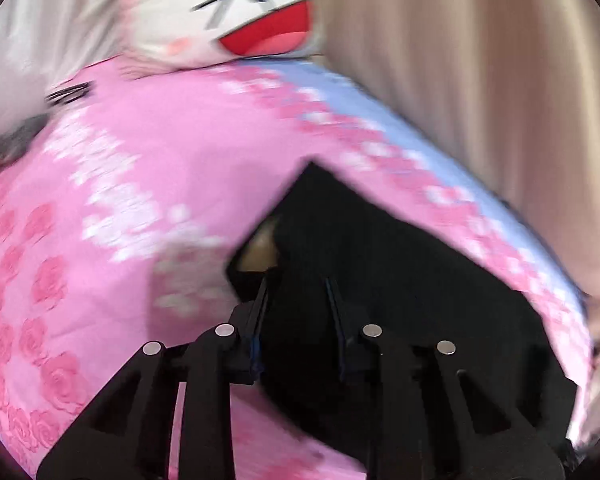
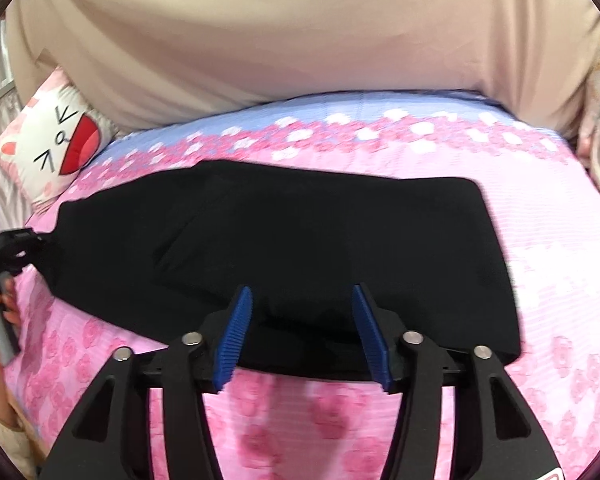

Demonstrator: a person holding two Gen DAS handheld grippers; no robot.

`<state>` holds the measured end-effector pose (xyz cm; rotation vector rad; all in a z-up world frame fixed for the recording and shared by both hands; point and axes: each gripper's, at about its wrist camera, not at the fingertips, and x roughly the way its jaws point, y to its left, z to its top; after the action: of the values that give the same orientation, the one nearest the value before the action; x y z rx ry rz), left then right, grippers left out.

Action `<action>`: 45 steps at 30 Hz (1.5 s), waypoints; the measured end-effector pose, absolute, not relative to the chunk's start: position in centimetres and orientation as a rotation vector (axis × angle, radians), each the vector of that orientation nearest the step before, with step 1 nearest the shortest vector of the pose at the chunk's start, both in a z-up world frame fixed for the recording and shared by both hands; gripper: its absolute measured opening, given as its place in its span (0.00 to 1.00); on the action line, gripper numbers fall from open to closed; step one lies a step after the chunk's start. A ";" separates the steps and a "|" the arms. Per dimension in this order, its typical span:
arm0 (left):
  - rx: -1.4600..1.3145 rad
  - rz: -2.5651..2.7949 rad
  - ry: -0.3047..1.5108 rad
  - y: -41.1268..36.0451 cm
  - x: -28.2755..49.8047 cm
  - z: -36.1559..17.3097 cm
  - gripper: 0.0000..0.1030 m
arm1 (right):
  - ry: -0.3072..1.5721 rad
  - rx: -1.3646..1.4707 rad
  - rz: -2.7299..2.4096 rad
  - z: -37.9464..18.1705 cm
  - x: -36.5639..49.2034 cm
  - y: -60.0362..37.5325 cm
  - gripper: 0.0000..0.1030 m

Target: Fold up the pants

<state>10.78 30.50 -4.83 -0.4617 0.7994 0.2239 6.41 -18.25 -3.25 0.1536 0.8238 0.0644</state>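
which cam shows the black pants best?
Right wrist: the black pants lie nearly whole across the pink bedspread, outline clear. Left wrist shows only a blurred dark end of them around its tongs.

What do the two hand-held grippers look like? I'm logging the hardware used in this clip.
Both are matte black plastic. Each hand-held gripper, left and right, has angular linkage arms with triangular cut-outs and round silver pivot pins. The fingers carry ribbed blue pads; on the left they show only as thin blue edges. No cables or sleeves show.
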 end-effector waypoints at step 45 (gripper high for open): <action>0.094 0.048 0.749 11.8 6.1 0.8 0.94 | 0.960 0.373 0.311 -5.5 15.2 -16.6 0.38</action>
<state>6.12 11.85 0.83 0.0940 0.7495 0.0483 15.19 -16.55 -5.49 0.3730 0.9601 0.3114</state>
